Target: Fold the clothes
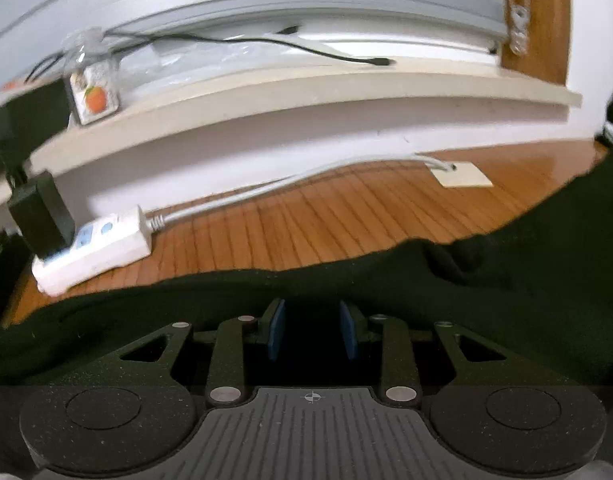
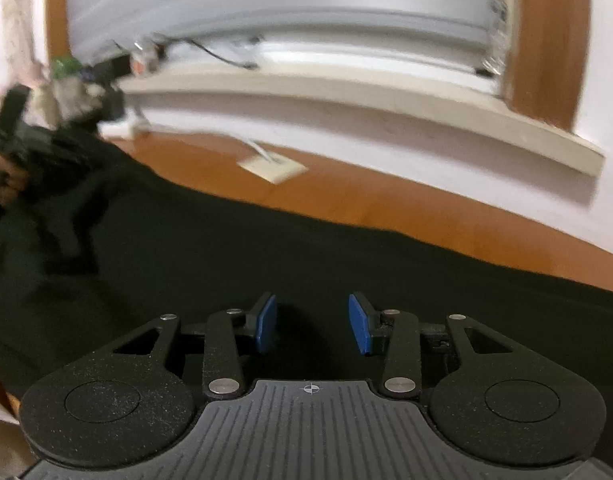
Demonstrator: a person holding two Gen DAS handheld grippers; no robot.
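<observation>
We hold both grippers low over the dark garment (image 2: 266,248), which spreads across the wooden table (image 1: 346,208) from nine to three o'clock. The left gripper (image 1: 312,334) and the right gripper (image 2: 312,322) both have fingers apart, gripping nothing. Whether we're mid-fold or done, we can't tell.

Background items: wooden surface, sill and wall fittings.
A white plastic power strip (image 1: 92,250) lies on the orange-brown slatted wooden surface (image 1: 326,216), a black adapter block (image 1: 40,216) plugged into it. A cream square plate (image 1: 462,175) sits near the white wall. A thin black cable (image 1: 266,42) runs along the beige sill (image 1: 306,88).
</observation>
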